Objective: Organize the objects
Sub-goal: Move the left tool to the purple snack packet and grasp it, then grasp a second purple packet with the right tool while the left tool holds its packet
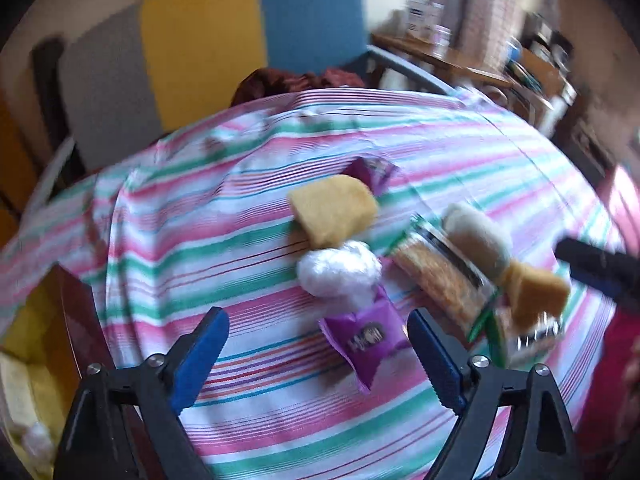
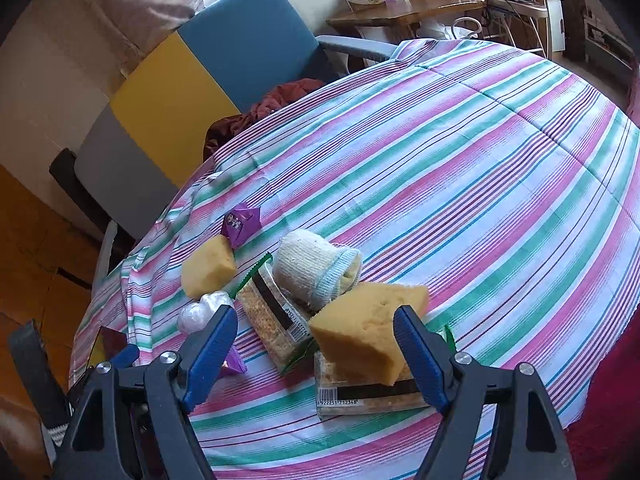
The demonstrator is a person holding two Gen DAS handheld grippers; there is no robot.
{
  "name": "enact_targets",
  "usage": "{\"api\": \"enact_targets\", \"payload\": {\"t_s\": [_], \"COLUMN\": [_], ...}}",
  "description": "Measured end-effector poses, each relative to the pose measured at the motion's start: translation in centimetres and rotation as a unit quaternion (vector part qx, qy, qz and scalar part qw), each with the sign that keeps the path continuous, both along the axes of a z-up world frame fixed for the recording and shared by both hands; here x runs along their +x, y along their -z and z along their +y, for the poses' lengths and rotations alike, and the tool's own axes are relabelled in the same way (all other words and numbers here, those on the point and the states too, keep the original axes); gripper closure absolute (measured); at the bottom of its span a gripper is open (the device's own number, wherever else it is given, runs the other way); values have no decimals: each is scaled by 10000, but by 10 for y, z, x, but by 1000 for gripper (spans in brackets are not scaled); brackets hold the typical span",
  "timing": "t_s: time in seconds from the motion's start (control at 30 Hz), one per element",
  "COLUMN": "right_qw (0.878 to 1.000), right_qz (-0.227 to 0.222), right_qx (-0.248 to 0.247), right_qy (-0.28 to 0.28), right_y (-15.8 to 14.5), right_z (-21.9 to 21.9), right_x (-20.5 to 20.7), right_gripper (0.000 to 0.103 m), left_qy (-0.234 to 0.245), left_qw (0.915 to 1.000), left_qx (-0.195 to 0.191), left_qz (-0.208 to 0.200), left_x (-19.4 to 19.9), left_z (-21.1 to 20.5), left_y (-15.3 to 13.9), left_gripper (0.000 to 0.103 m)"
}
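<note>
A table draped in a striped cloth (image 2: 460, 168) of pink, green and white bands is seen, with a chair (image 2: 224, 64) panelled in blue, yellow and grey behind it and a reddish-brown garment (image 2: 276, 104) bunched on its seat. Farther back, a wooden side table (image 2: 404, 12) carrying a white carton with blurred print is visible. On one clear cracker pack (image 2: 368, 394) a barcode with the digits 6922251712348 can be read; the lettering on the purple wrappers is too blurred to make out. The items are gathered in a cluster near the cloth's near edge: a yellow sponge wedge (image 2: 366, 330) is leaned across that pack, a second cracker pack (image 2: 272, 320) lies beside it, a rolled white sock (image 2: 316, 268) with a pale blue cuff rests against them, and another sponge (image 2: 208, 266), a crumpled clear plastic ball (image 2: 202, 310) and a purple sachet (image 2: 240, 226) lie to the left. The right gripper (image 2: 316, 356) is held wide apart just before the sponge wedge, gripping nothing. The left gripper (image 1: 318, 354) is likewise spread wide, a second purple sachet (image 1: 366, 338) lying on the cloth between its blue pads, untouched.
</note>
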State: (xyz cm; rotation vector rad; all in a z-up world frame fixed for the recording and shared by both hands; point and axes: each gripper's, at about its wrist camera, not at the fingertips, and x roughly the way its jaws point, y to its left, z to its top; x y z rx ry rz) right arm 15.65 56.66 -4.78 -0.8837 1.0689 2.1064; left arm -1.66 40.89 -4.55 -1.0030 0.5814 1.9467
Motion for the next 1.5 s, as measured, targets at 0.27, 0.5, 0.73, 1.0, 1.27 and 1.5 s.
{"api": "enact_targets", "payload": {"t_s": [0.27,0.5,0.73,1.0,1.27,1.5], "right_qw": [10000,9998,9998,9997,9965,9934], "right_qz": [36,43,43,204,-47,-360], "right_qx": [-82,-160,-119,106,221,189], "right_qy": [31,86,146,-102,-808,-1077], "right_y": [1,3,2,-6,-10,-18], "right_z": [2,5,6,-4,-23,2], "right_x": [2,4,5,-2,-33,-89], "right_gripper": [21,21,21,21,21,24], "left_qy": [1864,1848,1085,378,182,253], "left_qw": [9754,9768,9929,9985,9984,9983], "left_qx": [-500,-819,-488,-150,117,239], "left_qz": [1065,711,100,-354,-517,-457], "left_x": [39,18,19,31,28,32], "left_z": [15,22,-7,-60,-74,-83], "left_y": [13,41,41,50,51,50], "left_gripper": [27,50,53,53,54,54]}}
